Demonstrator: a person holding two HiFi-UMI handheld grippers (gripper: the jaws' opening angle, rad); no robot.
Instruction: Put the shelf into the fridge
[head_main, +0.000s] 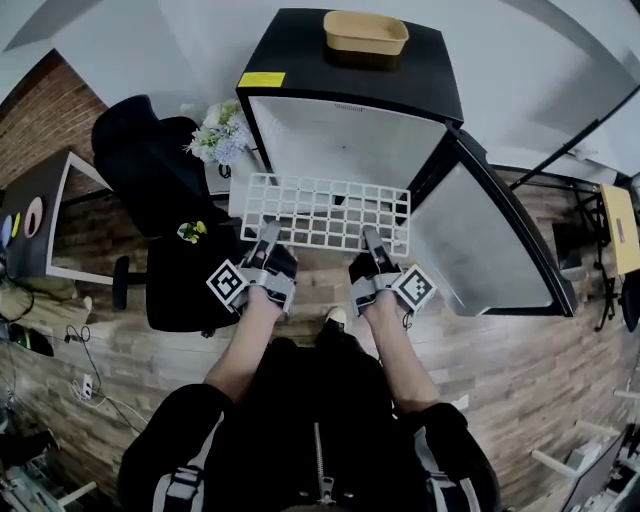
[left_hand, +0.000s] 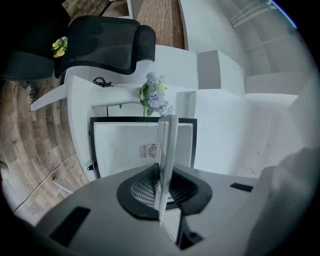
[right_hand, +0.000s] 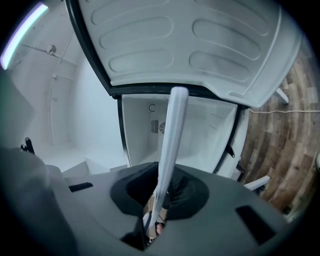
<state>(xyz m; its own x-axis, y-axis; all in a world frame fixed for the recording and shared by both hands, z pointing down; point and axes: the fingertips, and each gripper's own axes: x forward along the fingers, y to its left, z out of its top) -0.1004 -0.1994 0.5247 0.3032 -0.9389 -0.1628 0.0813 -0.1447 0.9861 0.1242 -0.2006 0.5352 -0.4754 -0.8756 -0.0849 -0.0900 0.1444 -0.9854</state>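
The white grid shelf (head_main: 325, 212) hung level just before the open fridge (head_main: 350, 140) at 12 o'clock, its door (head_main: 490, 240) standing wide toward 3. With both forearms outstretched, the left gripper (head_main: 268, 235) and right gripper (head_main: 371, 240) each clamped the shelf's near edge.

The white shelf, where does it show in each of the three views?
Head view: shelf, a flat grid at centre, before the open fridge.
Left gripper view: shelf edge-on at centre, between the jaws.
Right gripper view: shelf edge-on at centre, between the jaws.
Shared landmark: the fridge, white inside.
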